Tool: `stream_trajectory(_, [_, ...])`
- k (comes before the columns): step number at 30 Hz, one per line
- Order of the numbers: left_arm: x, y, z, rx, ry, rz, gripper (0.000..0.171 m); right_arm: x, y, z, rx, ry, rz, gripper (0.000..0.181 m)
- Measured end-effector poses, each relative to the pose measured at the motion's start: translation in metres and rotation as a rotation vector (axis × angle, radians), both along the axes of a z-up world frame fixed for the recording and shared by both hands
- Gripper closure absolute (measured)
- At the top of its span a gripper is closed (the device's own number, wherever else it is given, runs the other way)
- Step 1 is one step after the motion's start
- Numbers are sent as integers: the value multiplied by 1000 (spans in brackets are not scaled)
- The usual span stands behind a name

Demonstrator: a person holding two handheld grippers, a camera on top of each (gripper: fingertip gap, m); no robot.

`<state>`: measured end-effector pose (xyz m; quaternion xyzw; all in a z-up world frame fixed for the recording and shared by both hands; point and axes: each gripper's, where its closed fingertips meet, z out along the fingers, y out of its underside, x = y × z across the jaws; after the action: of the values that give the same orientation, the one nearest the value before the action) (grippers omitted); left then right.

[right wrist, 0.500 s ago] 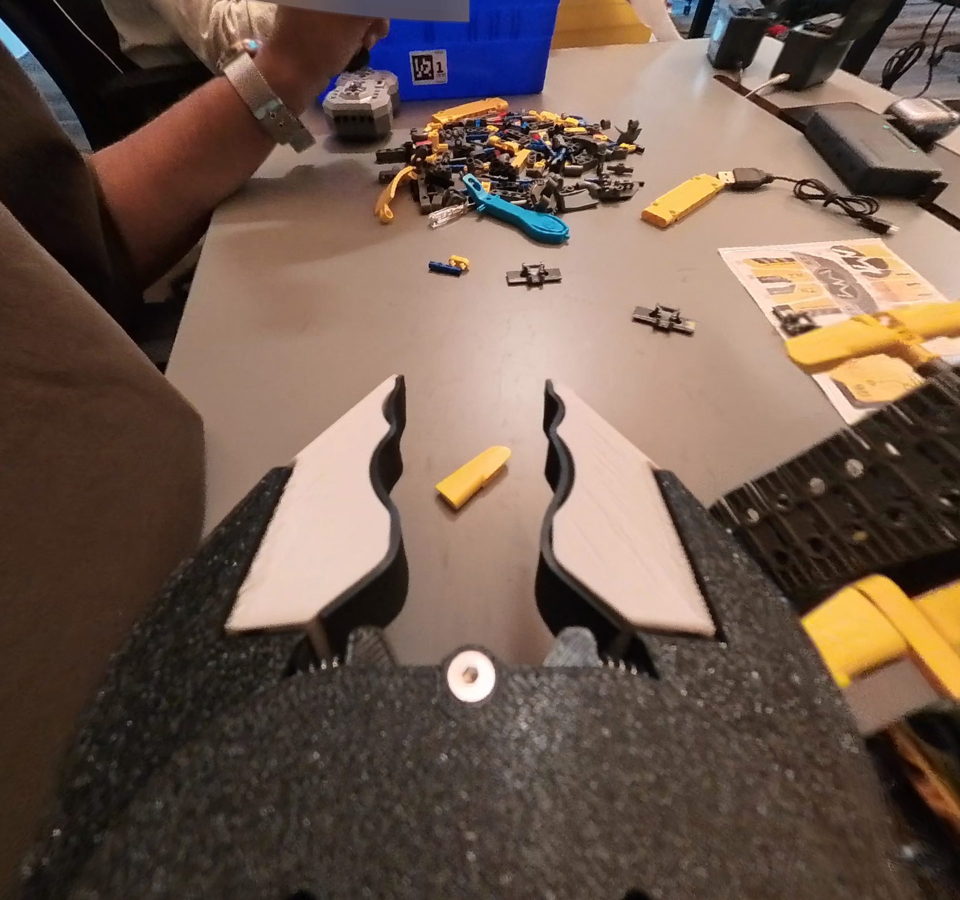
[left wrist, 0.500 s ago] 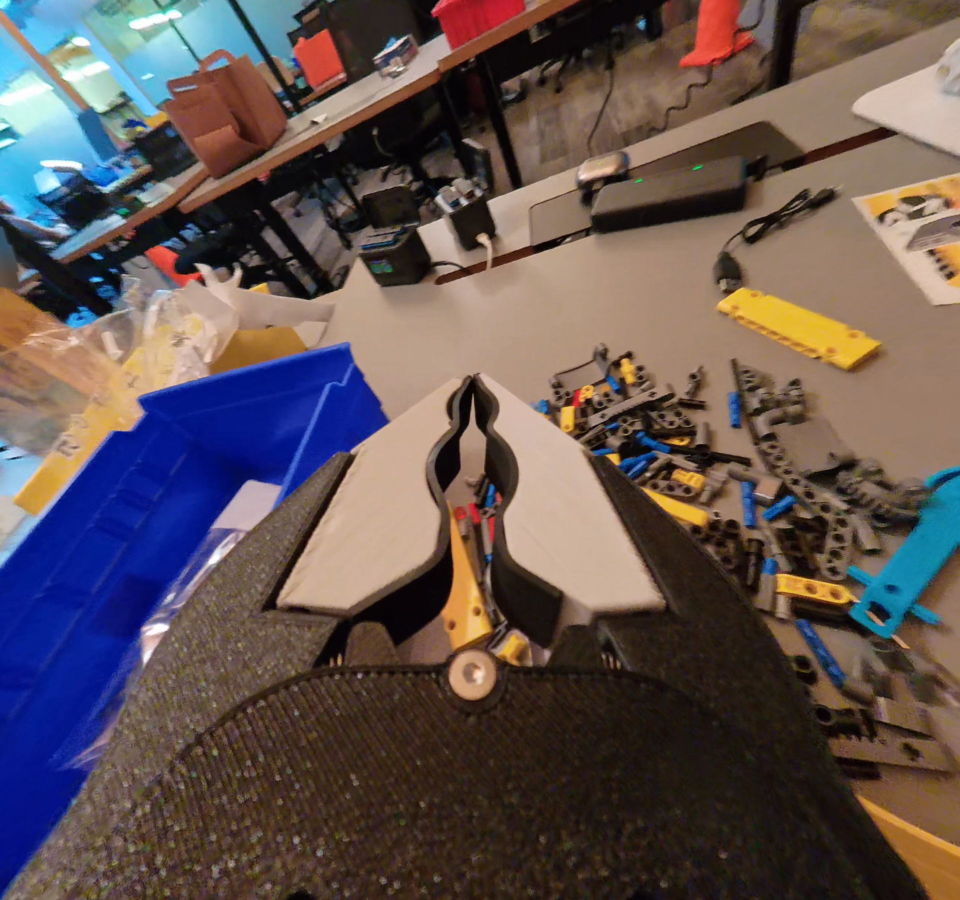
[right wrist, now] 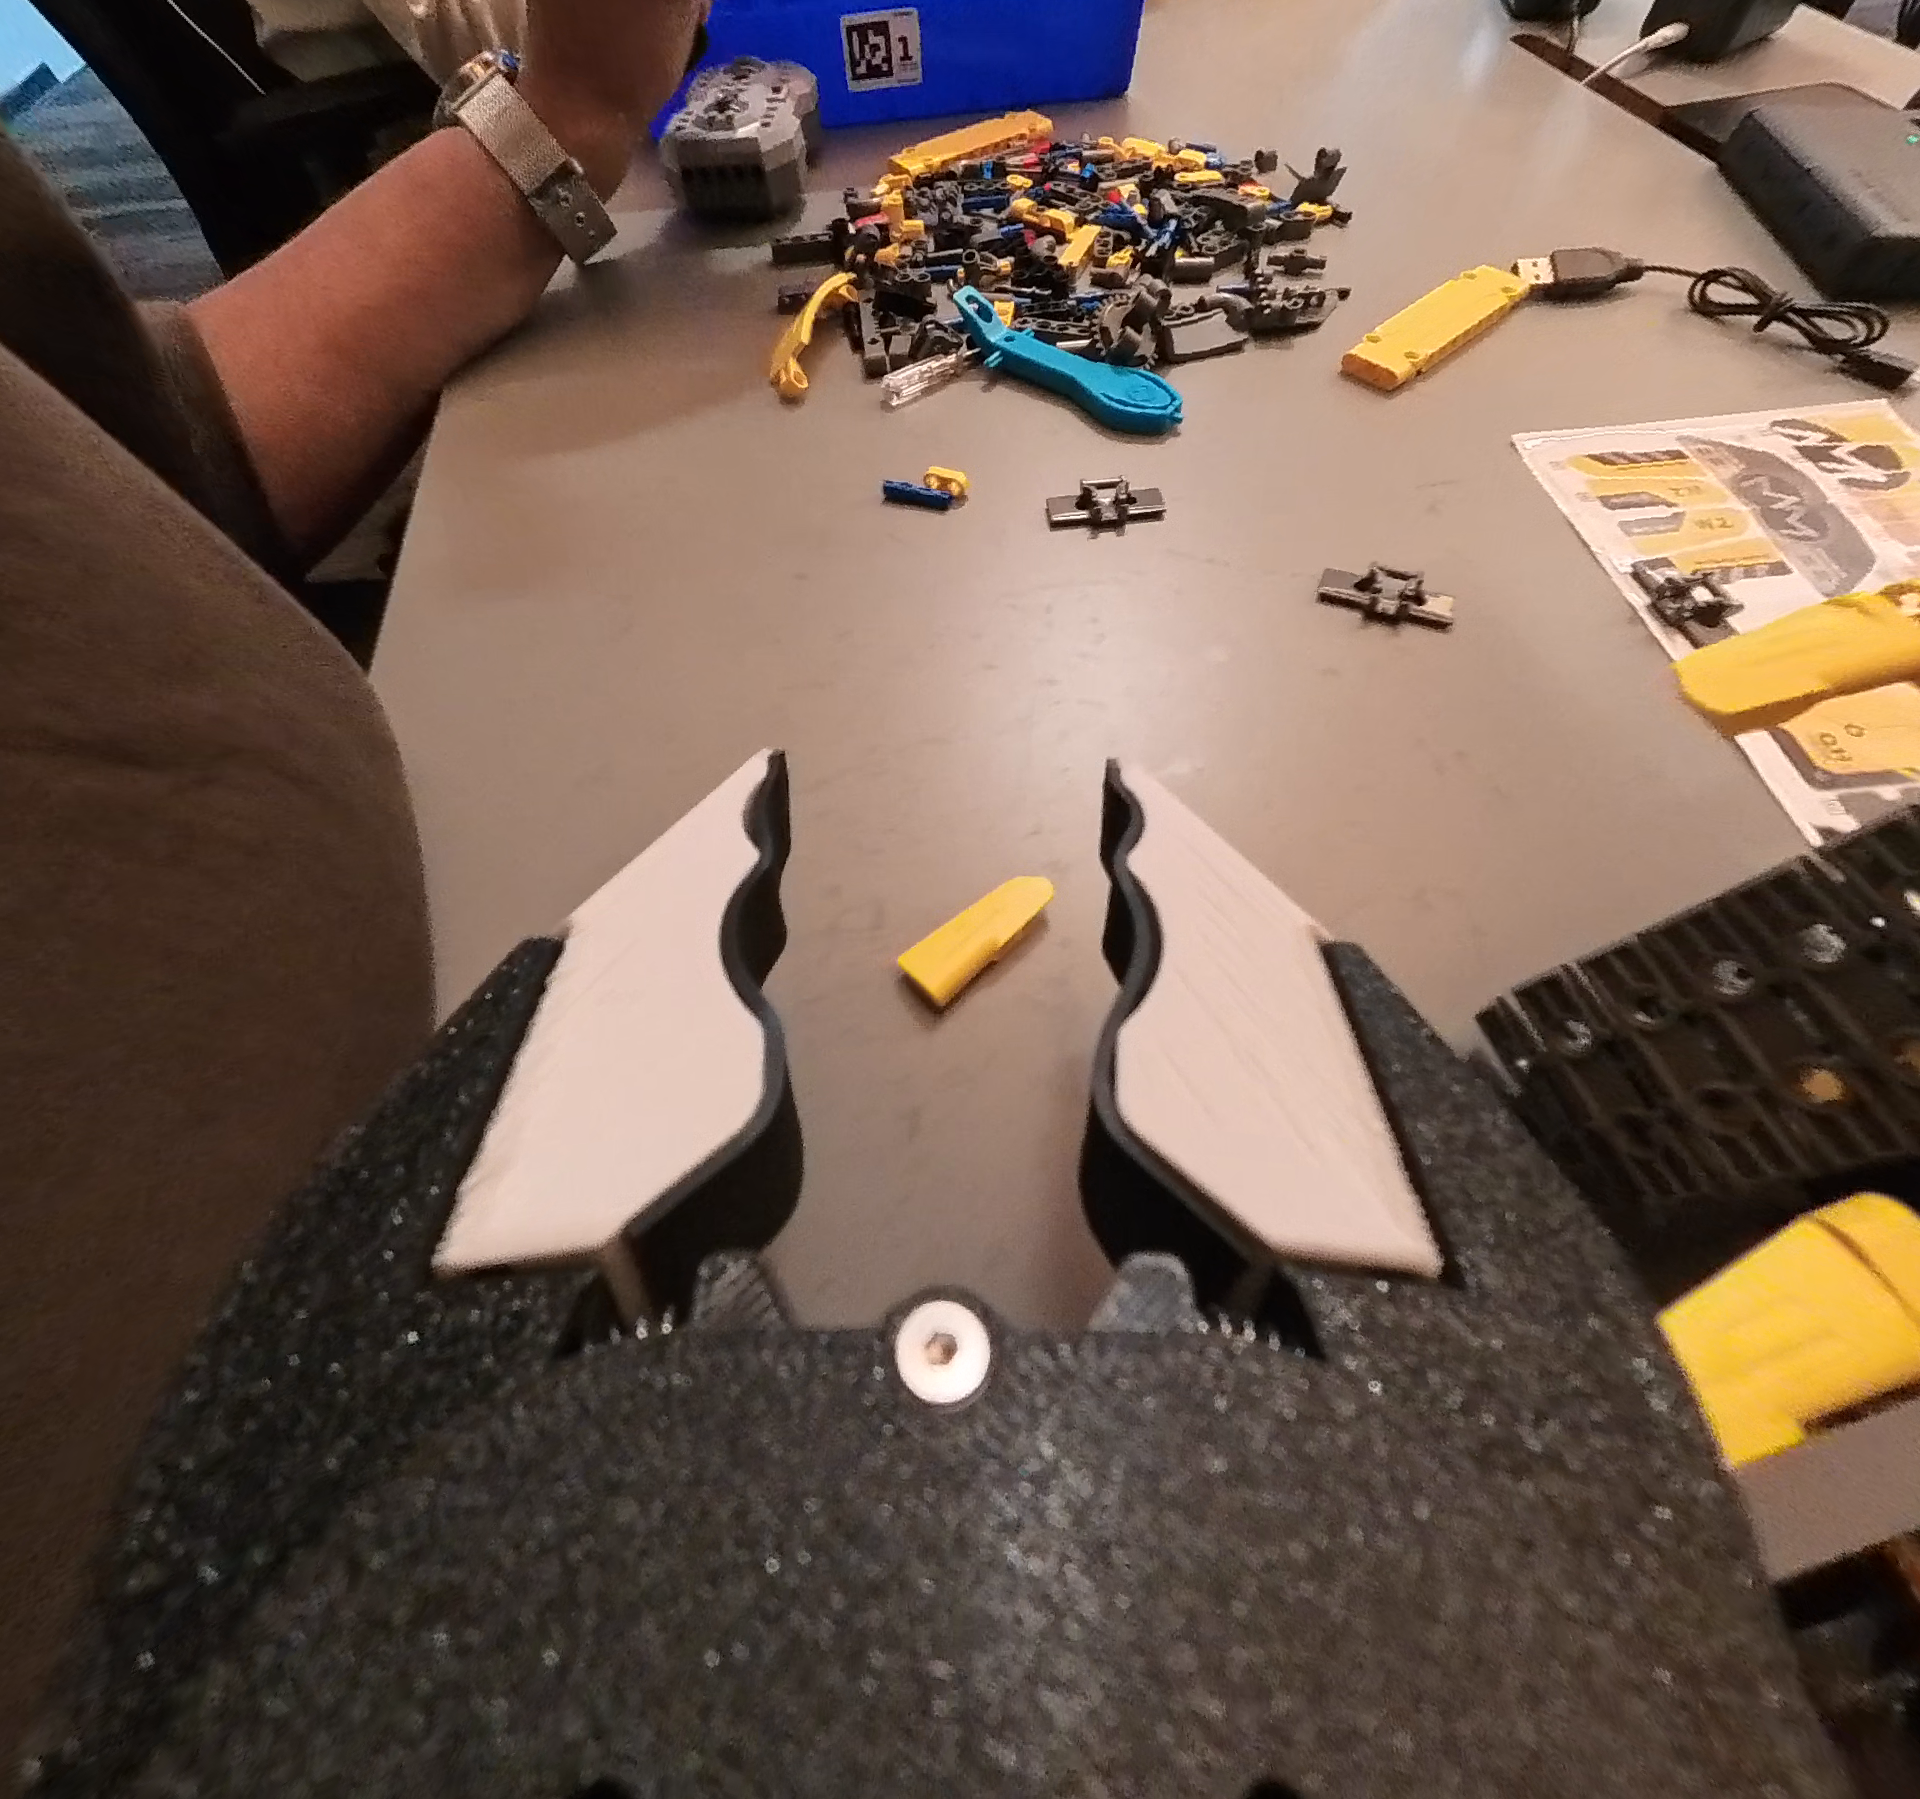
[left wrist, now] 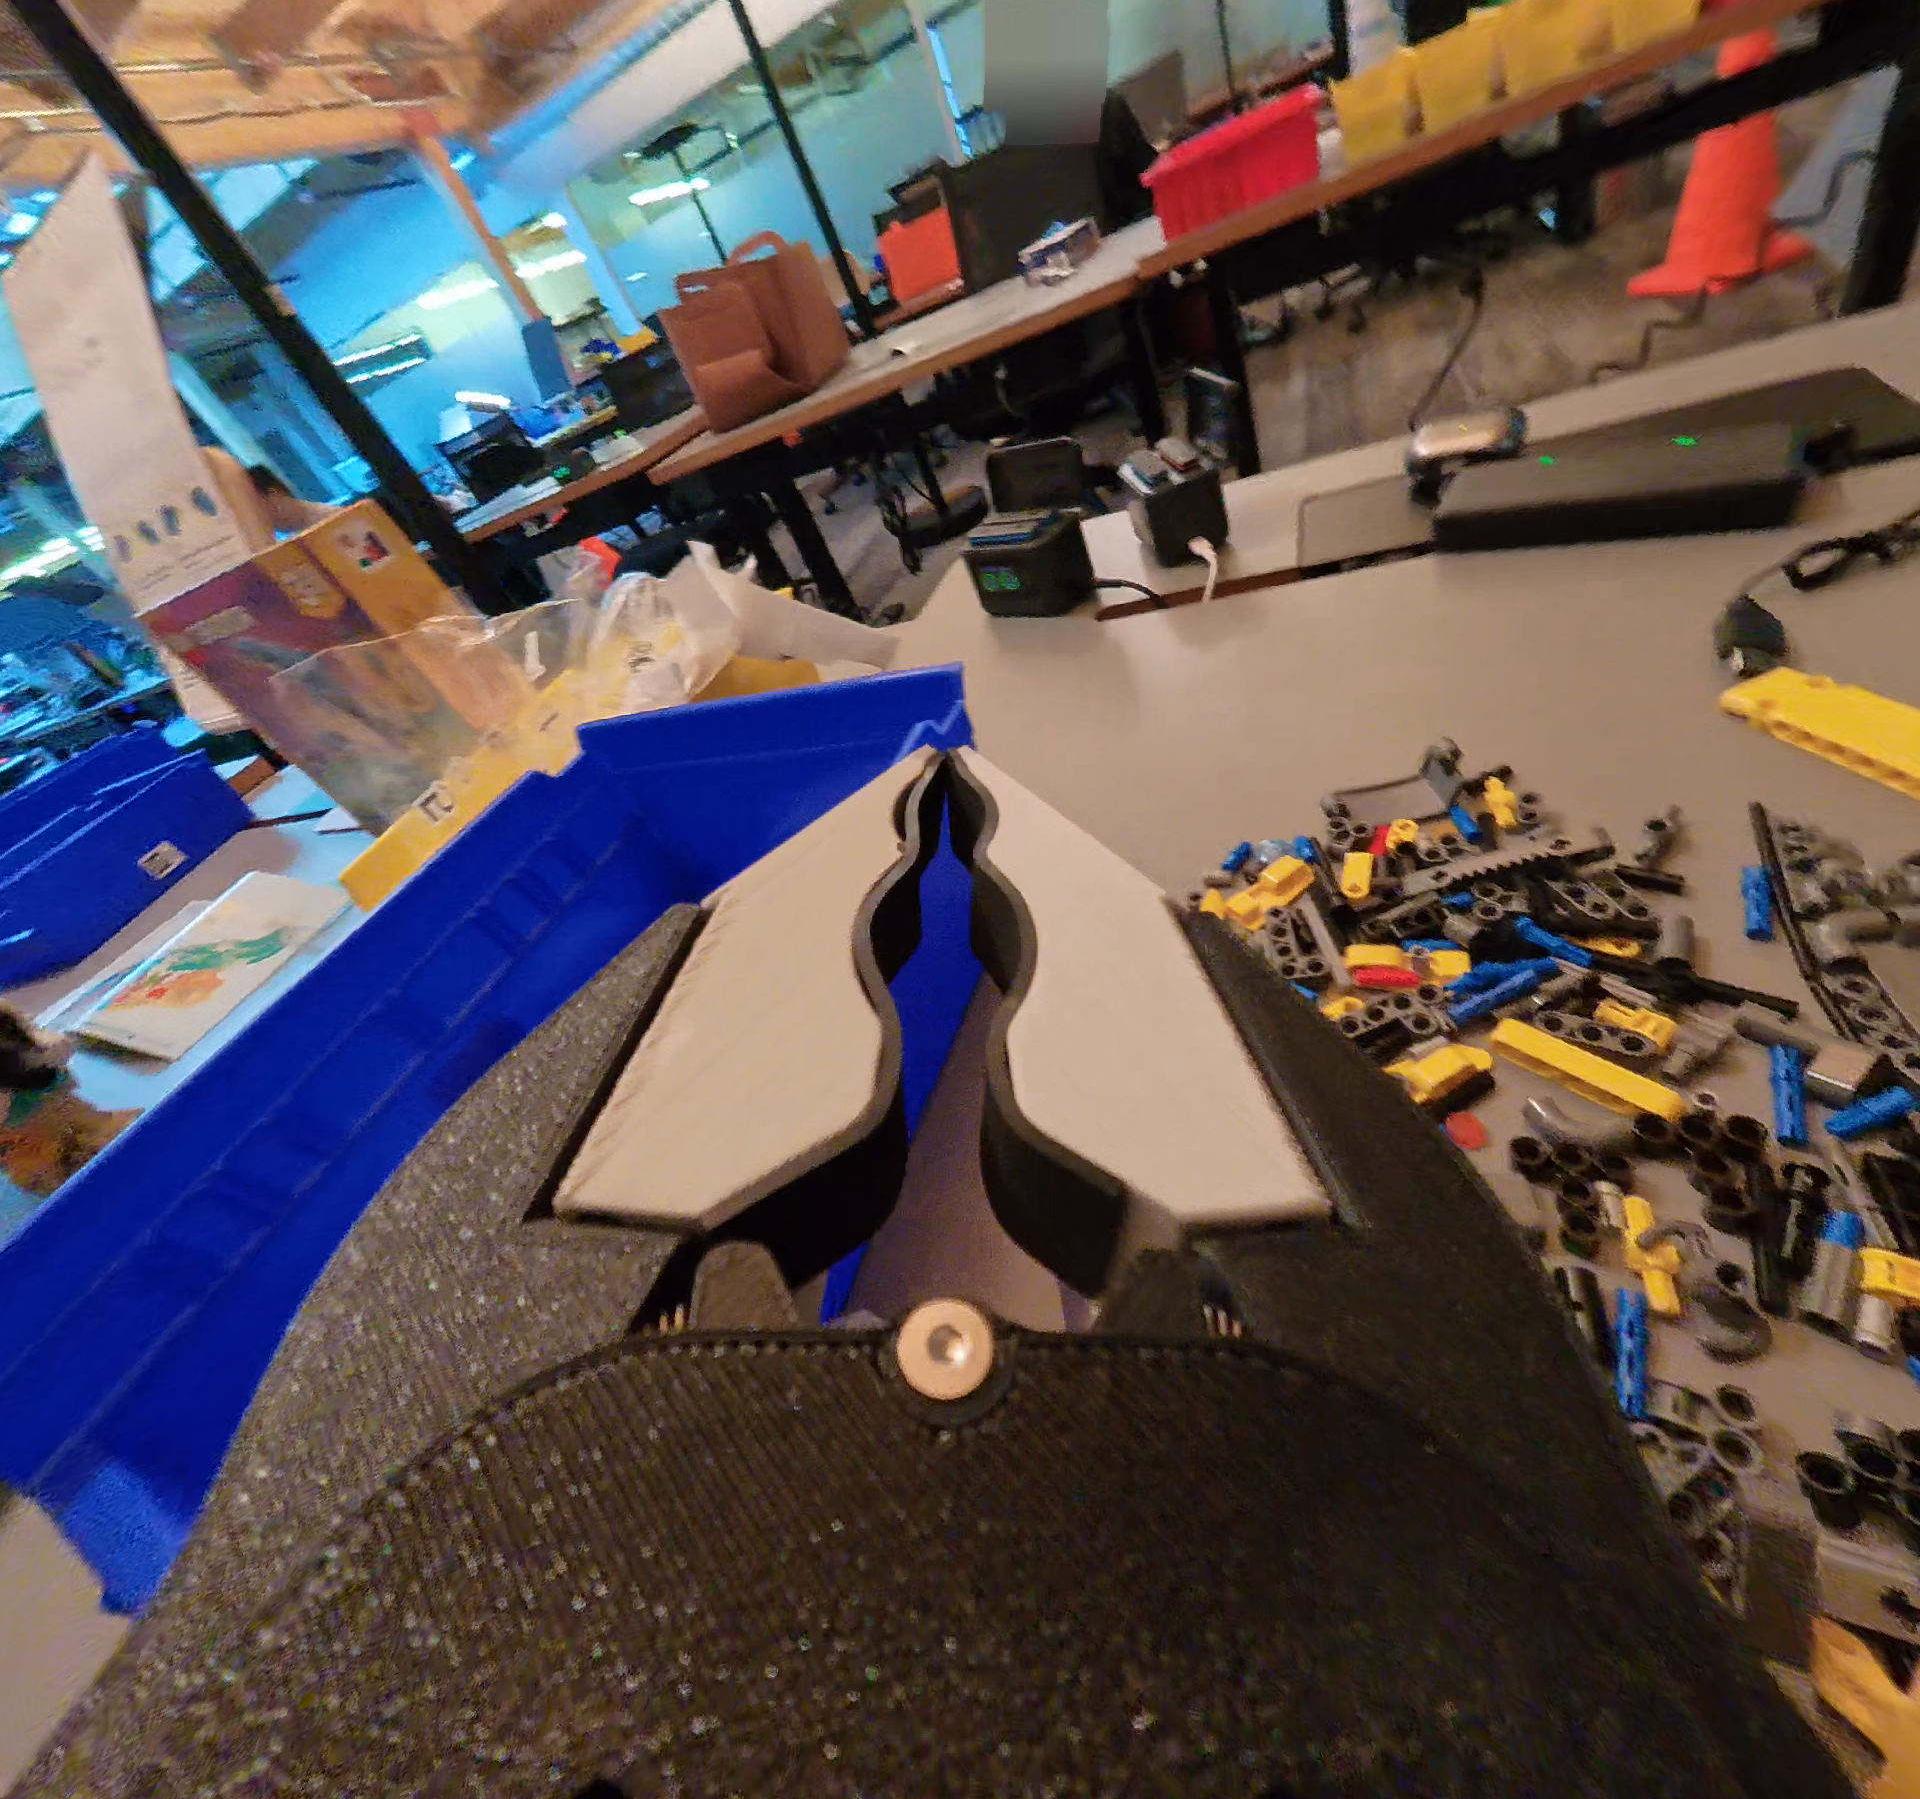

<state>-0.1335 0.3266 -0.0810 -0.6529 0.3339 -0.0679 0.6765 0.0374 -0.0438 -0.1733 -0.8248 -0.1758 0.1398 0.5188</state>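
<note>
Black speckled tool [right wrist: 943, 783], grey wavy fingers [right wrist: 634, 1032], brown sleeve [right wrist: 156, 814]

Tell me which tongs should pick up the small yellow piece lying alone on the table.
Right. The right tongs are open with the small yellow piece lying between their fingers; the left tongs are shut, over by the blue bin.

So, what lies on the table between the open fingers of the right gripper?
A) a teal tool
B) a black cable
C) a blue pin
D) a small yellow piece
D: in the right wrist view the right gripper is open, and a small yellow piece lies flat on the grey table between its fingers, touching neither.
</note>
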Motion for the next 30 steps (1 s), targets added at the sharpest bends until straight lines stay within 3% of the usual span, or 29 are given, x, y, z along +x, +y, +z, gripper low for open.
stream_trajectory(8, [5,-9,-24,-113,21,-25,171,6,-7,0,1,-5,-28,120])
stream_trajectory(13, [17,-14,-34,-174,21,-112,171,11,-6,2,-1,31,-45,120])
stream_trajectory(30, [25,-19,-34,-150,43,-136,171,10,-2,-6,-54,26,-46,120])
